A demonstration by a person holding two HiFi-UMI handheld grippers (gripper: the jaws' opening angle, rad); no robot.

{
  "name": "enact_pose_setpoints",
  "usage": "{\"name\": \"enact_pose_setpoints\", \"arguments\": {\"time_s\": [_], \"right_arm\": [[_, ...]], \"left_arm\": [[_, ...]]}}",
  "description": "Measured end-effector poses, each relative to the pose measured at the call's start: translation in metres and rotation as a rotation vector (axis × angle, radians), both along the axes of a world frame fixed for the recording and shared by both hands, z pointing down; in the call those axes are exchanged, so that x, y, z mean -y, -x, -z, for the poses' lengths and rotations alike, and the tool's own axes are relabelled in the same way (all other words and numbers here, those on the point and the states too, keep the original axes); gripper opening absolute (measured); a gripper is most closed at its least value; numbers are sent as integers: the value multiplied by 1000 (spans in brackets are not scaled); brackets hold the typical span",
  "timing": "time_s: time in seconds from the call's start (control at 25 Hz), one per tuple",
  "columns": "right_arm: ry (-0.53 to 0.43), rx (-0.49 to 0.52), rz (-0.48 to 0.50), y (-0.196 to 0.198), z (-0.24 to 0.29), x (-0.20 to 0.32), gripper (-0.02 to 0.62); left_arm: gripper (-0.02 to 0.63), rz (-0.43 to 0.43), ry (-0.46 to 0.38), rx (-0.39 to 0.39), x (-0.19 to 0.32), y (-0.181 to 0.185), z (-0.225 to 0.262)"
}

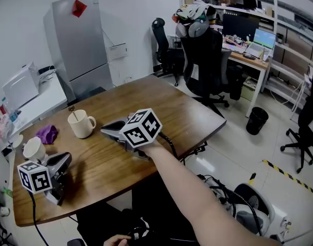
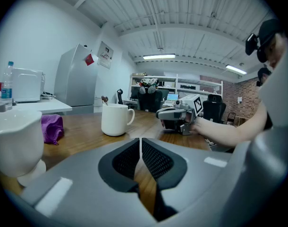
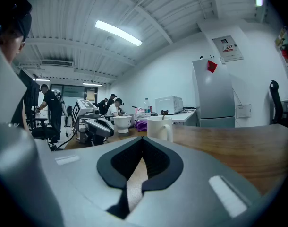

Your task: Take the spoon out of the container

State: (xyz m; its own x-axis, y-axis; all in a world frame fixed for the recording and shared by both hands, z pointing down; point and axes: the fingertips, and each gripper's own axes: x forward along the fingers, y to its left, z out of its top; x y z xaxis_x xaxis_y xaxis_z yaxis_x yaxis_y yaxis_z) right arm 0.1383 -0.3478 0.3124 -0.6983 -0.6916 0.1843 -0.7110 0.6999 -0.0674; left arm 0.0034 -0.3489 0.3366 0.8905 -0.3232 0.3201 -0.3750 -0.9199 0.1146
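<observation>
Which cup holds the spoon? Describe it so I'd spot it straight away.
On the wooden table, look at the left end, by the purple cloth. The mug stands just right of that cloth. Unlike the footed white cup nearer the edge, it is straight-sided, with a handle and a spoon sticking up.

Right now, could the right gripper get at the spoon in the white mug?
Probably yes. The right gripper sits close beside the mug with only bare table between them, and the spoon handle sticks up above the rim. Its jaws are shut, so they must open first.
</observation>
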Motion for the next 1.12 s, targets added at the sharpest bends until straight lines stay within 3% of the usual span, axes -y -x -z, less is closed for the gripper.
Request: {"name": "enact_pose_setpoints", "arguments": {"time_s": [0.96,1.12], "right_arm": [[-1,-3,8,2,-2,2,2],[-24,-41,-97,-27,1,-9,2]], "left_arm": [[23,14,-10,-4,2,2,-1],[23,-31,7,-4,-1,-29,-21]]}}
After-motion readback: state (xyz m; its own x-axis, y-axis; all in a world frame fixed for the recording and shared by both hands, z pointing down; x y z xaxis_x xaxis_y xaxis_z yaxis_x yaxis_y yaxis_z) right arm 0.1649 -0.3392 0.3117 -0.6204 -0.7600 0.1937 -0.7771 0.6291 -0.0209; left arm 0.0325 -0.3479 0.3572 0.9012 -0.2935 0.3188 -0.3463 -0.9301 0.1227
